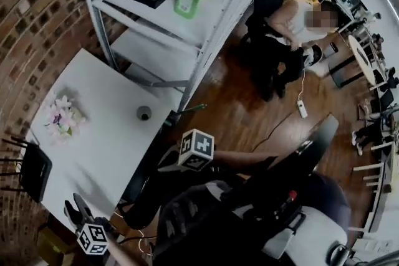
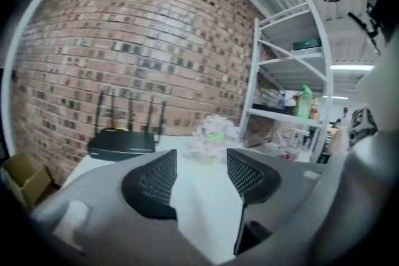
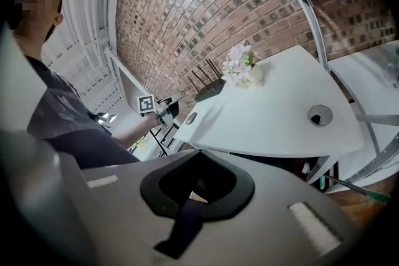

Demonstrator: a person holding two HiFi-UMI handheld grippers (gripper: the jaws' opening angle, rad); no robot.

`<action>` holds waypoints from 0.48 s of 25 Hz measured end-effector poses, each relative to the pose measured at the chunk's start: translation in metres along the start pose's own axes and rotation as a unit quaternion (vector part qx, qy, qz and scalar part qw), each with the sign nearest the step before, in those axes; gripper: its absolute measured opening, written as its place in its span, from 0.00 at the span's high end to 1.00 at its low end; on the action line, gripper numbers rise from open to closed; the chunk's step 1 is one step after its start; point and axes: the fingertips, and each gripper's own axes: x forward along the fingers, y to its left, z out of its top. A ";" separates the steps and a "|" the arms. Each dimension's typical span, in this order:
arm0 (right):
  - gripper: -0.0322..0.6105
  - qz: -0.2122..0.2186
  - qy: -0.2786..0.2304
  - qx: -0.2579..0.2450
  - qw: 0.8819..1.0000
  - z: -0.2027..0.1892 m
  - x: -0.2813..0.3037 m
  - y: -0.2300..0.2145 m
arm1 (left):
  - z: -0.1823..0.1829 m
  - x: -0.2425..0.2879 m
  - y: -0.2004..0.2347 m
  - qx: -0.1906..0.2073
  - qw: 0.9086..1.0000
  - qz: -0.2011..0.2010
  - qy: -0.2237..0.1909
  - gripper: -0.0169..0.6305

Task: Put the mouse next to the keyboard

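My left gripper (image 1: 75, 206) hovers at the table's (image 1: 106, 109) near edge, fingers (image 2: 153, 184) apart and empty, my right gripper (image 3: 199, 156) hangs beyond the table, fingers pressed together on nothing, while no view shows me the mouse or keyboard.

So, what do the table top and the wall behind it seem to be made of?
Table: probably laminated board, with a smooth matte white surface and a round cable hole cut in it. Wall: brick, rough, red-brown with pale mortar lines.

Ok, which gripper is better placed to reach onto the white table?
Probably the left: the left gripper is open and already at the table, facing the flowers. The right gripper is shut and off its edge.
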 end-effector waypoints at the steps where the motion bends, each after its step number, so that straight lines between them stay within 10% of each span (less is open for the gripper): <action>1: 0.94 0.002 -0.001 0.002 1.000 -0.005 -0.010 0.003 | 0.003 -0.004 -0.040 0.011 0.999 -0.041 0.005 0.59; 3: 0.94 0.003 -0.021 0.000 1.000 -0.005 -0.022 0.005 | 0.017 -0.009 -0.112 0.043 0.992 -0.115 0.010 0.97; 12: 0.94 -0.003 -0.112 -0.018 0.994 -0.042 -0.125 -0.031 | -0.025 -0.010 -0.353 0.122 0.944 -0.292 0.088 0.97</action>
